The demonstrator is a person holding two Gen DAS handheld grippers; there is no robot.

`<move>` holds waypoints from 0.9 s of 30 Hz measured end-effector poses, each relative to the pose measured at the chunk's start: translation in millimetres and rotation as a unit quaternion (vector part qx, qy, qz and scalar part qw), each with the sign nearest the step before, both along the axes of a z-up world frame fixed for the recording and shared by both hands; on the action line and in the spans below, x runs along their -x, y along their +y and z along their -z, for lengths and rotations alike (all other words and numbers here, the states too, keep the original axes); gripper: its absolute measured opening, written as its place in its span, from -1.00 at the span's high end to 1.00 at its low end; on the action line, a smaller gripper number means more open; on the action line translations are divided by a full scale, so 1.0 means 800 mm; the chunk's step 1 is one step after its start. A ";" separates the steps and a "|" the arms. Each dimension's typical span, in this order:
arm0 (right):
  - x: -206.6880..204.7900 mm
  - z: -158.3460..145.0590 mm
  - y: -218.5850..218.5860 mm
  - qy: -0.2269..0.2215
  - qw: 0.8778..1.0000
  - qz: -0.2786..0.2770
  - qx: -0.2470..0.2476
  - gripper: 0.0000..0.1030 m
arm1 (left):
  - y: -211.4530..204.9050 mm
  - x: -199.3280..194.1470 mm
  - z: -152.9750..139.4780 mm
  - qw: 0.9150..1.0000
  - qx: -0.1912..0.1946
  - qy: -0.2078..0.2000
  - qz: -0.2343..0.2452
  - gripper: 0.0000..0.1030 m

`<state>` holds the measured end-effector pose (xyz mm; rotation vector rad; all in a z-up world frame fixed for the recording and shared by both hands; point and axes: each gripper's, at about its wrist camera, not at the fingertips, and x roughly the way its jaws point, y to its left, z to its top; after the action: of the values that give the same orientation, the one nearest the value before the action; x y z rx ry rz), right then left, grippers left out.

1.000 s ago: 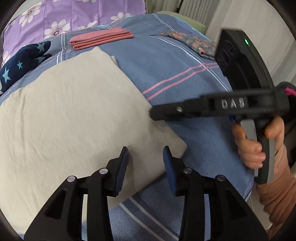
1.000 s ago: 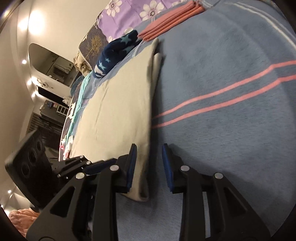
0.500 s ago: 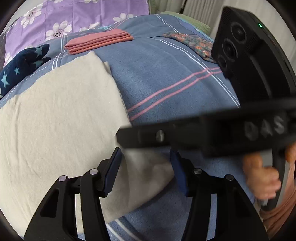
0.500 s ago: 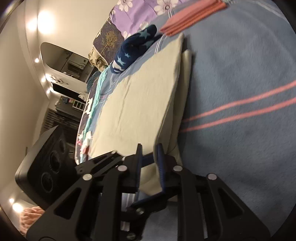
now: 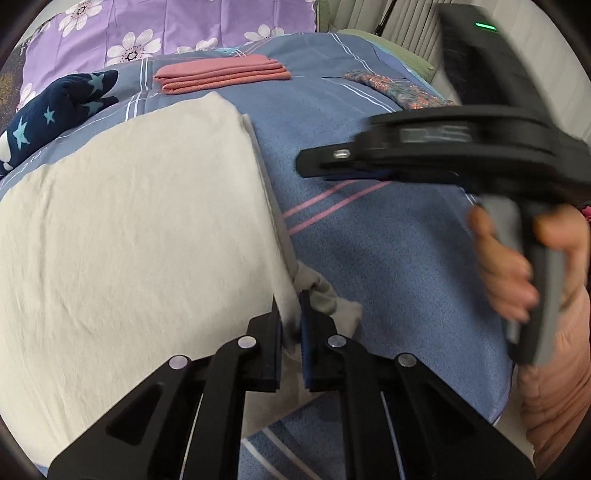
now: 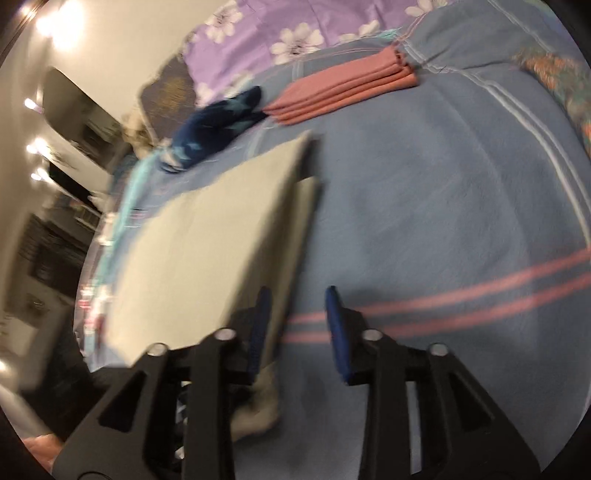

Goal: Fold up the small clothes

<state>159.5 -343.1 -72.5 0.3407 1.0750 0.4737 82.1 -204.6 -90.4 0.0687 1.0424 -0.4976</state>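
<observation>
A large cream cloth (image 5: pixel 129 229) lies folded in layers on the blue bed cover (image 5: pixel 369 240). At the cloth's near right edge my left gripper (image 5: pixel 290 321) has its jaws closing, and the pads pinch the bunched edge between them. A hand (image 5: pixel 506 273) holds my right gripper (image 5: pixel 314 166) above the cover, to the right of the cloth. In the right wrist view the right gripper (image 6: pixel 297 321) has its jaws closing with a clear gap. Only the striped cover shows between them. The cream cloth (image 6: pixel 207 251) runs beside its left finger (image 6: pixel 260 325).
At the back lie a folded pink stack (image 5: pixel 221 75), a navy star-print garment (image 5: pixel 55 110) and a floral cloth (image 5: pixel 395 90). A purple flowered pillow (image 5: pixel 166 26) stands behind them. The bed's edge drops off at the lower right.
The left jaws went from wide apart to pinched on the cloth's edge, which now bunches up. The right gripper drew back from the cloth's corner, up and to the right.
</observation>
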 end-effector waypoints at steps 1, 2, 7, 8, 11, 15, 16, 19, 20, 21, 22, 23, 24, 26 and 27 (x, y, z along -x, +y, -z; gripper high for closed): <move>-0.012 0.007 0.006 0.013 1.000 -0.010 -0.004 0.52 | 0.000 0.000 0.000 1.000 0.001 0.001 0.000 0.85; -0.019 0.011 0.011 0.021 1.000 -0.016 -0.009 0.52 | 0.000 -0.001 0.000 1.000 0.001 0.002 0.002 0.85; -0.055 0.010 0.036 0.005 0.999 -0.038 -0.003 0.33 | -0.008 0.000 0.000 1.000 0.000 0.004 0.011 0.77; -0.062 0.009 0.042 0.001 0.999 -0.033 0.005 0.46 | -0.011 0.000 0.000 1.000 -0.001 0.002 0.015 0.70; -0.075 0.000 0.045 -0.022 1.000 -0.007 0.002 0.97 | -0.024 0.007 -0.001 0.999 -0.009 -0.012 0.048 0.68; -0.087 -0.013 0.050 -0.064 0.998 0.006 0.004 0.97 | -0.038 0.019 0.002 0.995 -0.032 -0.038 0.089 0.79; -0.093 -0.004 0.050 -0.055 0.998 0.010 0.017 0.97 | -0.040 0.020 0.003 0.994 -0.032 -0.038 0.095 0.80; -0.102 0.023 0.048 -0.035 0.999 0.008 0.019 0.97 | -0.044 0.024 0.005 0.993 -0.020 -0.035 0.115 0.82; -0.102 0.025 0.044 -0.038 0.999 0.006 0.010 0.97 | -0.045 0.026 0.006 0.992 -0.024 -0.039 0.120 0.82; -0.101 0.026 0.039 -0.041 0.999 0.004 0.000 0.97 | -0.046 0.026 0.007 0.992 -0.024 -0.040 0.121 0.82; -0.098 0.024 0.030 -0.043 0.999 0.013 -0.003 0.97 | -0.045 0.025 0.008 0.992 -0.020 -0.037 0.120 0.82; -0.095 0.019 0.022 -0.047 0.998 0.030 0.003 0.88 | -0.045 0.025 0.008 0.992 -0.015 -0.034 0.119 0.82; -0.094 0.014 0.017 -0.050 0.998 0.043 0.011 0.88 | -0.043 0.024 0.008 0.993 -0.007 -0.030 0.118 0.81; -0.079 -0.005 0.001 -0.069 0.996 0.062 0.014 0.83 | -0.039 0.024 0.008 0.992 0.007 -0.026 0.119 0.73; -0.069 -0.013 -0.005 -0.076 0.996 0.056 0.000 0.83 | -0.038 0.024 0.008 0.992 0.016 -0.024 0.123 0.62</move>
<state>214.9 -347.2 -62.2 0.3563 0.9034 0.3935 62.6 -234.9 -96.9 0.1822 0.9826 -0.7330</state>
